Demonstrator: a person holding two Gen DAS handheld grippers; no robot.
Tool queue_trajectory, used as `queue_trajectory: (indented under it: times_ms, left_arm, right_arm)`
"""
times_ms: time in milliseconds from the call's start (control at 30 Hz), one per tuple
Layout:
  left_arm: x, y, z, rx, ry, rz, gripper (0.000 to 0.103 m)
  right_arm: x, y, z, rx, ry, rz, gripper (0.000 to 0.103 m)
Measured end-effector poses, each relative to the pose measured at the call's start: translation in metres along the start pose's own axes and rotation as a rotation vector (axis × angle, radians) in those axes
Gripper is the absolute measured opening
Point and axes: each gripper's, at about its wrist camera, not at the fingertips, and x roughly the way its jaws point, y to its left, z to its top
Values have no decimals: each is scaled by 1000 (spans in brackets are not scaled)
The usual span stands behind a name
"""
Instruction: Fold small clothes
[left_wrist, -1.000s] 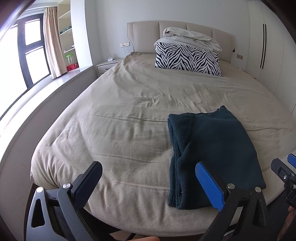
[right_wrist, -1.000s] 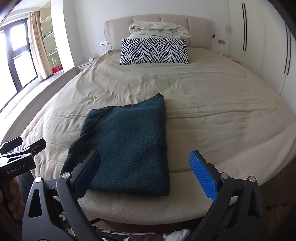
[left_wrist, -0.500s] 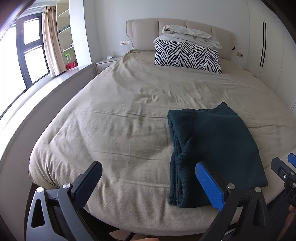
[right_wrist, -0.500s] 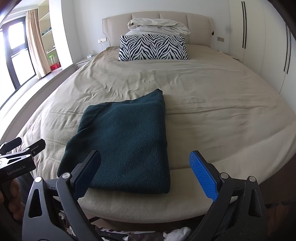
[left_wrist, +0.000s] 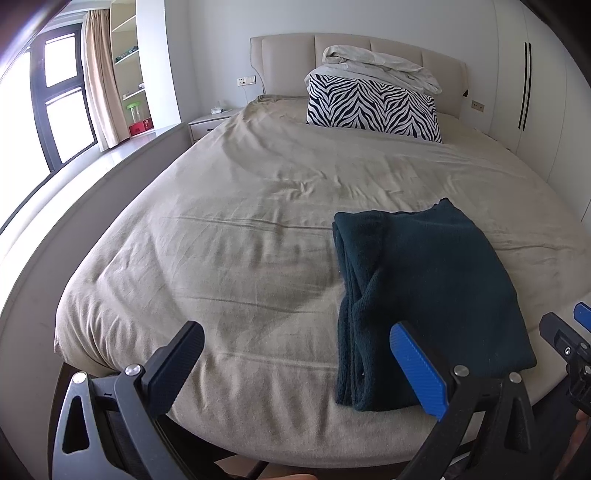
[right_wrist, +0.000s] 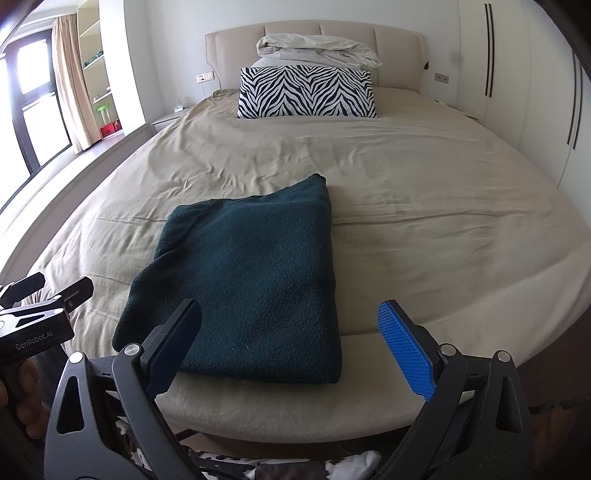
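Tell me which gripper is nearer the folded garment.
Right. The right gripper hovers open over the garment's near edge, while the left gripper hangs open over bare bed to its left.

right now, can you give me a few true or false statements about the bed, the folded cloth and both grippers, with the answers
1. The dark green garment lies folded near the foot edge of the bed. True.
2. The right gripper is clamped on the garment. False: its jaws stand wide open, holding nothing.
3. A zebra-print pillow sits by the headboard. True.
4. The left gripper holds a corner of the bed cover. False: it is open and empty, short of the bed.
5. A crumpled white blanket lies on top of the zebra-print pillow. True.
6. The garment is spread out flat, unfolded. False: stacked layers show along its left edge in the left wrist view.
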Motion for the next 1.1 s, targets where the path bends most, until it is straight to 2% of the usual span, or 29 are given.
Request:
queue_trajectory:
  times_ms: [1100]
  left_arm:
    - [4, -2, -4, 8, 14, -11, 103]
  right_arm:
    - [3, 2, -4, -1, 7, -2, 98]
